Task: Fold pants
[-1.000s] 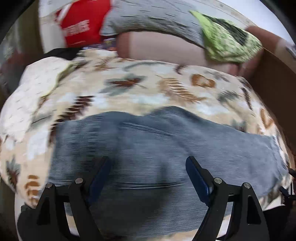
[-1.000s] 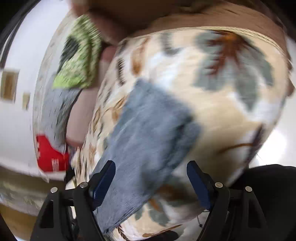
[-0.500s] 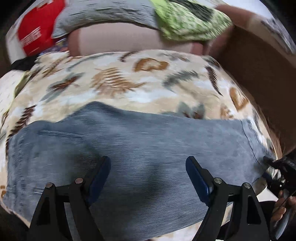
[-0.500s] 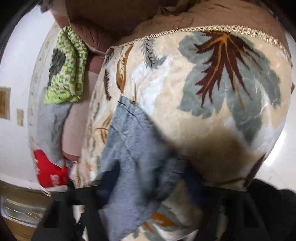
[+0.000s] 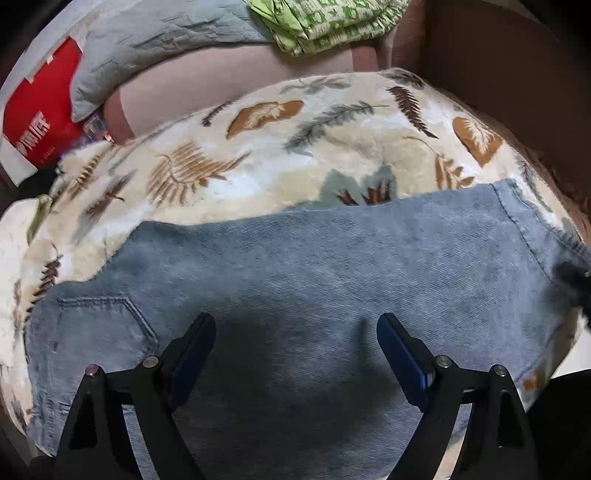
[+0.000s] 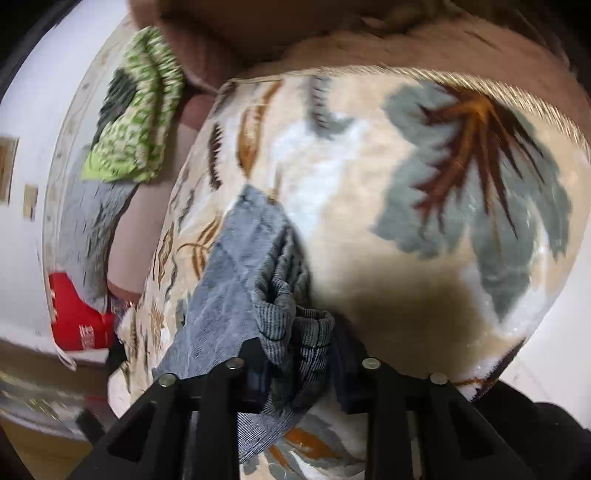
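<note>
So the pants [image 5: 314, 280] are light blue denim, lying flat across a fuzzy leaf-print blanket [image 5: 258, 162] on what looks like a bed or sofa, back pocket out at 9 o'clock and the hem at 3 o'clock in the left view. The left claw [image 5: 295, 350] hovers wide open over the middle, holding nothing. The right claw [image 6: 295, 354] is clamped on a bunched wad of the hem end. Denim's floppy but fairly heavy and grippy, so I'd guess it drapes rather than slides; best grabbed at the hem and waistband corners. The plush blanket will probably drag on it. Behind at 12 o'clock sit a grey pillow [image 5: 159, 40], a green patterned cloth [image 5: 328, 22] and a red box [image 5: 40, 114].
</note>
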Demonstrator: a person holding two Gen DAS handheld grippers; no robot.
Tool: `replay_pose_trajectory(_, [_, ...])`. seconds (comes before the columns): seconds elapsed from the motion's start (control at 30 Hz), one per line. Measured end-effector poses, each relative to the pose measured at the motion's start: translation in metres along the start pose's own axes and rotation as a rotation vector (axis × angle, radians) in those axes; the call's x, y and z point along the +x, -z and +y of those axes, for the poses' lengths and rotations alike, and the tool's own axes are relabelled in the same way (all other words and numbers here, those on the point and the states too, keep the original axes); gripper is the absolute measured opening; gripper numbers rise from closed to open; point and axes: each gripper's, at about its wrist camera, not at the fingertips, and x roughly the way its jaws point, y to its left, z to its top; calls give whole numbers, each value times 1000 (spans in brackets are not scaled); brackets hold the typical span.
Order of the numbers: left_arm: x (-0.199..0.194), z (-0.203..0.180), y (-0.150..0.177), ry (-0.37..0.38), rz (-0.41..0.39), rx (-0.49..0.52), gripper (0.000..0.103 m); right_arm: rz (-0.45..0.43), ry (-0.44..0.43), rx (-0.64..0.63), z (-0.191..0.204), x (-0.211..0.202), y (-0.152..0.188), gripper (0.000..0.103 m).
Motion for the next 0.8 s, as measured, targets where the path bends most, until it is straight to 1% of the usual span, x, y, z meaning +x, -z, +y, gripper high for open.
replay_pose_trajectory(0.03, [20,-6,5,21,104,46,90,-20,12,-46,12,-5,1,27])
replay_pose_trajectory(0.07, [29,-8,9,31,125,61,91,-38,22,-91,26,-10,2,26])
replay_pose_trajectory(0.1, [26,-5,10,39,73,54,92,-59,26,-146,44,-16,4,26])
replay_pose_trajectory(0.2, [18,11,6,120,102,-18,89,-117,15,-328,104,-32,16,26])
replay_pose_trajectory(0.23, [12,20,5,154,98,-52,89,-129,-1,-398,129,-35,24,26])
replay_pose_trajectory(0.27, [3,35,4,172,71,-96,89,-132,-19,-457,150,-37,33,26])
replay_pose_trajectory(0.3, [-6,50,4,173,40,-138,89,-133,-36,-520,170,-37,46,26])
replay_pose_trajectory(0.33, [-19,78,6,164,0,-211,89,-130,-59,-591,191,-35,63,26])
replay_pose_trajectory(0.37, [-26,95,9,156,-20,-256,89,-119,-76,-645,205,-32,79,26])
replay_pose_trajectory(0.4, [-35,121,15,135,-48,-317,89,-97,-94,-704,220,-24,101,26])
replay_pose_trajectory(0.47, [-52,168,31,66,-90,-415,89,-57,-109,-778,233,-8,133,27])
replay_pose_trajectory(0.5, [-57,184,39,45,-96,-437,89,-26,-102,-809,235,6,149,27])
replay_pose_trajectory(0.57, [-64,209,52,7,-87,-465,89,65,-96,-827,231,38,177,31])
replay_pose_trajectory(0.6, [-65,214,57,3,-83,-475,89,117,-83,-839,226,55,189,32])
replay_pose_trajectory(0.63, [-67,216,60,7,-83,-486,89,190,-46,-851,218,75,200,39])
replay_pose_trajectory(0.67, [-68,217,61,16,-86,-494,89,247,-30,-843,210,88,206,45])
replay_pose_trajectory(0.7, [-66,214,60,29,-85,-489,89,196,-73,-845,206,80,208,47])
replay_pose_trajectory(0.73, [-67,208,55,52,-85,-478,89,192,-89,-840,206,74,205,61])
replay_pose_trajectory(0.77, [-68,199,48,84,-93,-466,89,209,-103,-814,205,68,200,68])
replay_pose_trajectory(0.8, [-70,190,43,110,-101,-452,89,212,-135,-760,201,57,189,69])
